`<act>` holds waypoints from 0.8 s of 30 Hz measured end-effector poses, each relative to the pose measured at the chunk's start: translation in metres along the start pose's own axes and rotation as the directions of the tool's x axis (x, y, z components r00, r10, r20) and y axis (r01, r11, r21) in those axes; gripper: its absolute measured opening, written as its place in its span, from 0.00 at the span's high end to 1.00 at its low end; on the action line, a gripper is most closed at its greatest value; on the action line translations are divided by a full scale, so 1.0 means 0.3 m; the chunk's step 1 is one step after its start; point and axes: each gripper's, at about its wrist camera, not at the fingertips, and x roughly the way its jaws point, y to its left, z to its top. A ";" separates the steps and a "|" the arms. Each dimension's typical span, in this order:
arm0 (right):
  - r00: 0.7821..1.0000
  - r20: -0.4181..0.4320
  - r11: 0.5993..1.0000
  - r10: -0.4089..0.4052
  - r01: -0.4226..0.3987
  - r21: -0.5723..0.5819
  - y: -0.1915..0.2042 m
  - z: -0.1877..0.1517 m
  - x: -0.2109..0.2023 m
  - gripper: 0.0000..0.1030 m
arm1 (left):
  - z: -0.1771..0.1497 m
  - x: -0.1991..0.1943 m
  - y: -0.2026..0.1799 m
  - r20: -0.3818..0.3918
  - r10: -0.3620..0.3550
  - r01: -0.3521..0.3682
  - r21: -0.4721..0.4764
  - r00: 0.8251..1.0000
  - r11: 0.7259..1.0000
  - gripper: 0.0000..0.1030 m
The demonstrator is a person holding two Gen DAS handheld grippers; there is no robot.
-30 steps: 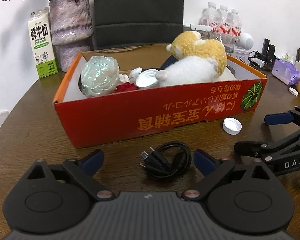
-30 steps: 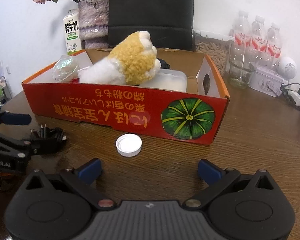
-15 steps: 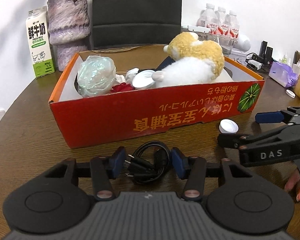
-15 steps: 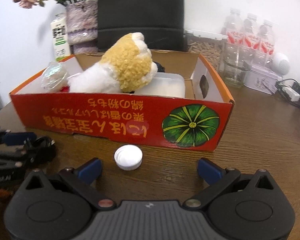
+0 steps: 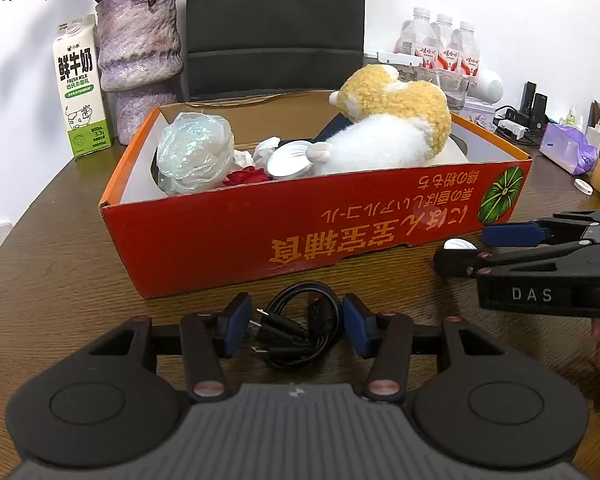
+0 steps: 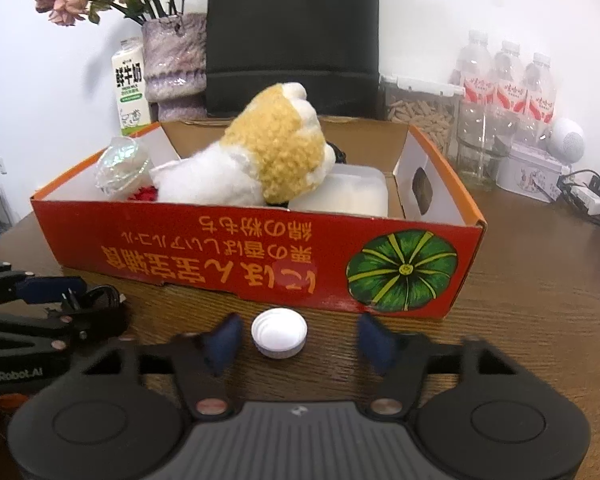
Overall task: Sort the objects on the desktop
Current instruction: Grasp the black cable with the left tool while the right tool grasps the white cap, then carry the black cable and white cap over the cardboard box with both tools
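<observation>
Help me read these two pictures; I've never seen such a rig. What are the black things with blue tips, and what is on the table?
They are hand-held tongs, one in each of a person's hands, each carrying a camera that looks along its two fingers. The left tongs have their blue pads on either side of a coiled black cable, seemingly touching it. The right tongs are open around a white cap without gripping it. Both lie on the wooden table in front of a red box holding a plush toy and other items.
</observation>
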 end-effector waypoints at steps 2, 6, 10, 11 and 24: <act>1.000 0.005 1.000 0.018 -0.018 -0.017 0.008 -0.003 -0.007 0.74 | -0.001 0.000 -0.001 0.001 0.000 0.000 0.000 1.000 1.000 0.50; 0.999 0.007 0.999 0.037 -0.037 -0.021 0.015 -0.009 -0.019 0.73 | -0.003 0.000 -0.001 0.002 0.000 0.000 0.002 1.000 1.000 0.50; 0.999 0.009 0.999 0.050 -0.050 -0.015 0.017 -0.013 -0.026 0.73 | -0.003 -0.001 0.003 0.004 0.001 -0.001 -0.001 1.000 1.000 0.50; 0.999 0.009 0.999 0.052 -0.052 -0.013 0.018 -0.013 -0.028 0.73 | -0.003 -0.002 0.003 0.004 0.001 -0.001 -0.002 1.000 1.000 0.51; 0.986 0.141 0.996 0.092 -0.094 0.006 0.001 0.054 -0.149 0.73 | 0.040 -0.111 0.011 0.114 0.003 -0.001 -0.019 0.993 1.000 0.53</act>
